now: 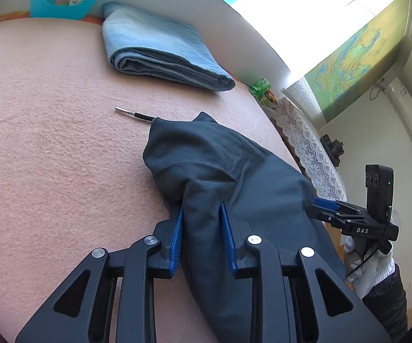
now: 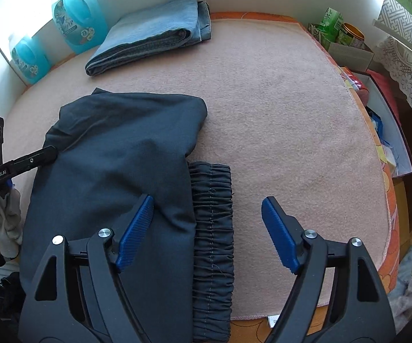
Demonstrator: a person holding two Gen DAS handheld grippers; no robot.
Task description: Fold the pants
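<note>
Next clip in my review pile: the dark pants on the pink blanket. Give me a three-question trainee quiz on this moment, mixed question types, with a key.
1. True or false: the left gripper is shut on a bunch of the dark pants.
2. Multiple choice: the right gripper is A) shut on the elastic waistband; B) open above the pants and the pink blanket; C) holding the folded jeans.
3. Short answer: what stands against the white wall behind the folded jeans?

Key
1. True: fabric is pinched between its blue pads.
2. B: its fingers stand wide apart and grip nothing.
3. Blue detergent bottles.
</note>
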